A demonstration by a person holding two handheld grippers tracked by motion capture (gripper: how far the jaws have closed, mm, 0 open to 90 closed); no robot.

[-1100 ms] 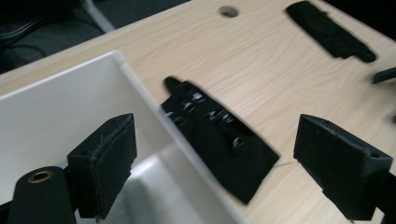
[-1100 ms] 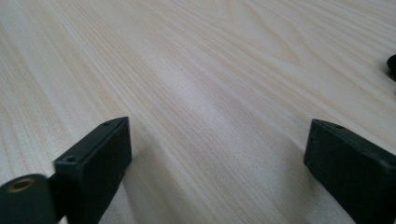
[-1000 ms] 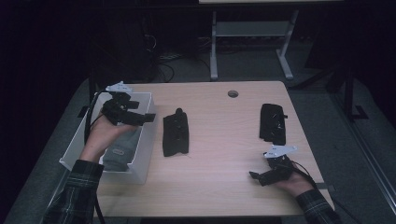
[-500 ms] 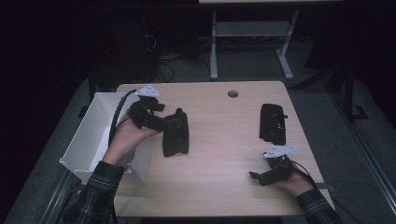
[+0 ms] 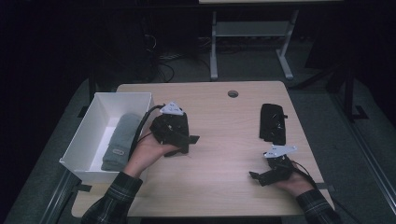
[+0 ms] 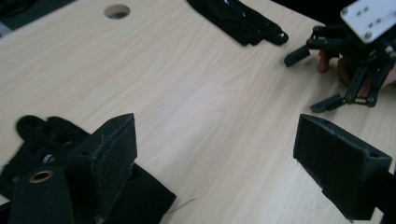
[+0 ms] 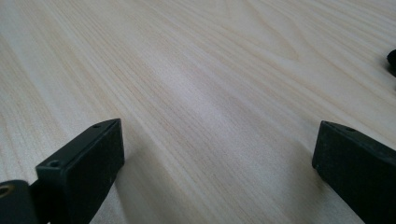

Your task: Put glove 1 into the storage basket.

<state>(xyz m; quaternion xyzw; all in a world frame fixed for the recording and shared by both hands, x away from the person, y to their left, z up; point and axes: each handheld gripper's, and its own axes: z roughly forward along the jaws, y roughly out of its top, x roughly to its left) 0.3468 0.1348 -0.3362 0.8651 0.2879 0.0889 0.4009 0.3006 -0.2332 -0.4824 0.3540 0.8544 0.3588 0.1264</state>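
Since the earlier frames the left gripper (image 5: 173, 129) has swung out of the bin (image 5: 88, 135) at nine o'clock and now sits over the near glove (image 5: 183, 145) at table centre; the right gripper (image 5: 273, 171) rests unmoved at five o'clock. From the high view a grey folded cloth (image 5: 120, 140) lies in the bin, and a second glove (image 5: 273, 123) lies at three o'clock, well apart from both grippers.

Along the left gripper view, the jaws stand wide apart and hold nothing. The left jaw hangs just over the black glove (image 6: 28, 154), though I cannot tell if it touches. That glove looks soft, light and floppy, so it should crumple rather than slip; a pinch on a bunched edge or the cuff seems the best hold. The right gripper (image 6: 350, 65) shows at two o'clock, jaws spread.

Along the right gripper view, the jaws are wide apart over bare table (image 7: 196, 84), gripping nothing.
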